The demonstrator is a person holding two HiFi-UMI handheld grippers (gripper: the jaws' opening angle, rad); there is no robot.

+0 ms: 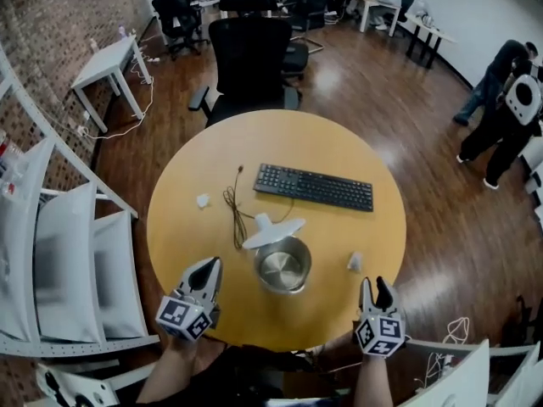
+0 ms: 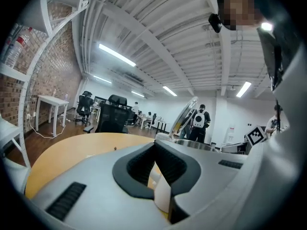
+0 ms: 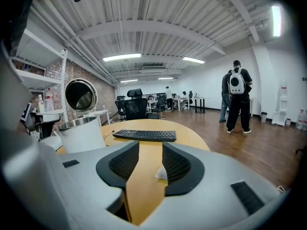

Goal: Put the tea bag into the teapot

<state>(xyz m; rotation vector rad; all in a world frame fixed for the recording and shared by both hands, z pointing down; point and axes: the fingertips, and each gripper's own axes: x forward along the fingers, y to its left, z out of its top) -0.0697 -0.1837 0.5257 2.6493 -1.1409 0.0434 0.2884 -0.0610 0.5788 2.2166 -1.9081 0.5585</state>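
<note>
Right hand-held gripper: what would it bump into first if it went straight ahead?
Probably the tea bag on the round table, lying just ahead, close by its right jaw.

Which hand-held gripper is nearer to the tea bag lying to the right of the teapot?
Right. The right hand-held gripper is close to the tea bag, on the person's side; the left hand-held gripper is beyond the teapot.

Head cam high up, looking steeply down on whole round table (image 1: 187,202), left gripper view low at near edge, facing across, teapot (image 2: 192,146) close at rt, right gripper view low too, facing keyboard (image 3: 144,135), all 3 share teapot.
</note>
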